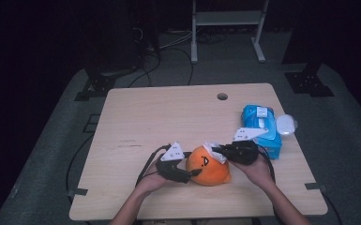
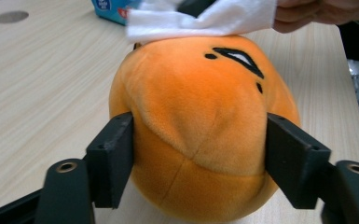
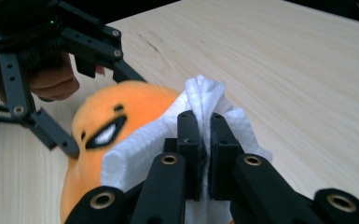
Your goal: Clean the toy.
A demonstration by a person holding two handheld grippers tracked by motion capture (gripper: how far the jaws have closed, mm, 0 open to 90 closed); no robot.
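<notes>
Jaws of left gripper [image 2: 199,163] clamp orange plush [image 2: 200,126]; right gripper [image 3: 204,158] pinches tissue [image 3: 205,100] atop.

wooden table [image 1: 136,117], orange plush [image 1: 209,169], blue wipes pack [image 1: 261,129]

**No readable writing from my seat**

I can make out no word, brand or number anywhere. The blue wipes pack [image 1: 261,127] carries a white label in the high view, and a blue-and-white mark shows on it in the left gripper view [image 2: 108,5], but both are too small and blurred to read.
</notes>
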